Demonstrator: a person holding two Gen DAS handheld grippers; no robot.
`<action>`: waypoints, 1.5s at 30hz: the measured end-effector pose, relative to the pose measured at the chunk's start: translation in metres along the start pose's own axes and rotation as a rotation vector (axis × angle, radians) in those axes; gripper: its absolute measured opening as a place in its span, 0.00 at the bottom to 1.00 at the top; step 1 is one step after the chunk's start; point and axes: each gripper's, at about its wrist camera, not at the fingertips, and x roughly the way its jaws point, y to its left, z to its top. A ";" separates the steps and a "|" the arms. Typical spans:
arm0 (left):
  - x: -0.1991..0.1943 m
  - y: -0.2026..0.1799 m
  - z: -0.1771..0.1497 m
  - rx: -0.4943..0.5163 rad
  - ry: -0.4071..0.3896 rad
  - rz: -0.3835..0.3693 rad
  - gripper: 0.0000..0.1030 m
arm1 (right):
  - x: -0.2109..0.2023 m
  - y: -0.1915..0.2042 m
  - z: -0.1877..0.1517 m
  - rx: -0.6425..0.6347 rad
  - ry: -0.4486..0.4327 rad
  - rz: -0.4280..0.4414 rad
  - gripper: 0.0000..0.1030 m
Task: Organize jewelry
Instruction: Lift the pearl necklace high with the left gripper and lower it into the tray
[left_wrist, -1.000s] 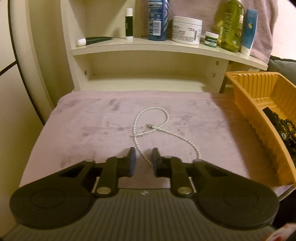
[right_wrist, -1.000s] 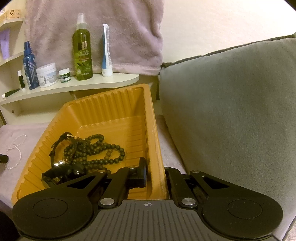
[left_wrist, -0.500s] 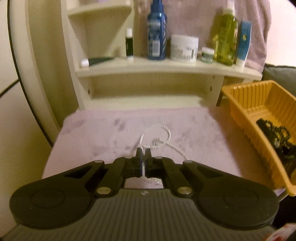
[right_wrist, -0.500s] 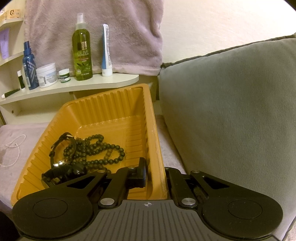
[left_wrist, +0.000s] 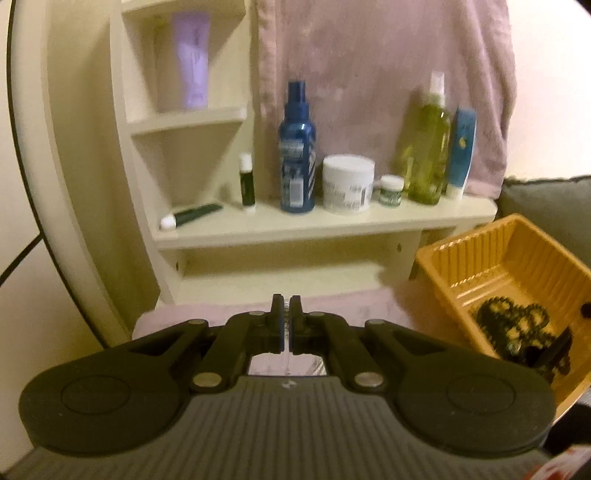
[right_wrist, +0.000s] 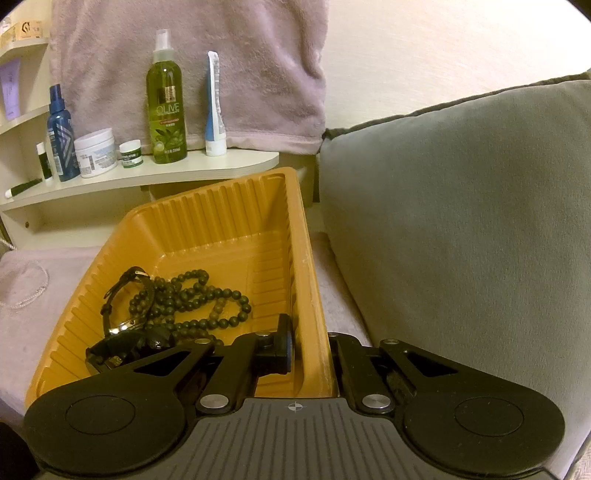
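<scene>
My left gripper (left_wrist: 286, 310) is shut on the white pearl necklace (left_wrist: 287, 363), whose strand hangs below the fingers; it is raised above the pink cloth (left_wrist: 369, 302). The rest of the necklace trails on the cloth at the left edge of the right wrist view (right_wrist: 35, 288). My right gripper (right_wrist: 312, 347) is shut on the right wall of the orange tray (right_wrist: 306, 280), one finger inside and one outside. The tray also shows at the right of the left wrist view (left_wrist: 480, 258). In it lie a dark bead necklace (right_wrist: 195, 299) and a black watch (right_wrist: 125, 332).
A cream shelf (left_wrist: 325, 225) behind the cloth carries a blue bottle (left_wrist: 297, 155), a white jar (left_wrist: 347, 184), a green spray bottle (right_wrist: 166, 103) and tubes. A pink towel (right_wrist: 221, 55) hangs behind. A grey cushion (right_wrist: 461, 221) stands right of the tray.
My left gripper closed on the pearl necklace and lifted it up off the cloth, so the view rose to the shelves. The right gripper has held still on the tray wall.
</scene>
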 end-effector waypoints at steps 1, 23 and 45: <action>-0.002 0.000 0.004 -0.002 -0.008 -0.009 0.01 | 0.000 0.000 0.000 0.000 0.000 0.000 0.05; -0.021 -0.045 0.077 0.017 -0.153 -0.232 0.01 | -0.002 0.001 0.001 0.003 -0.002 0.001 0.05; -0.027 -0.163 0.113 0.055 -0.177 -0.566 0.01 | -0.002 0.000 0.002 0.031 -0.010 0.011 0.04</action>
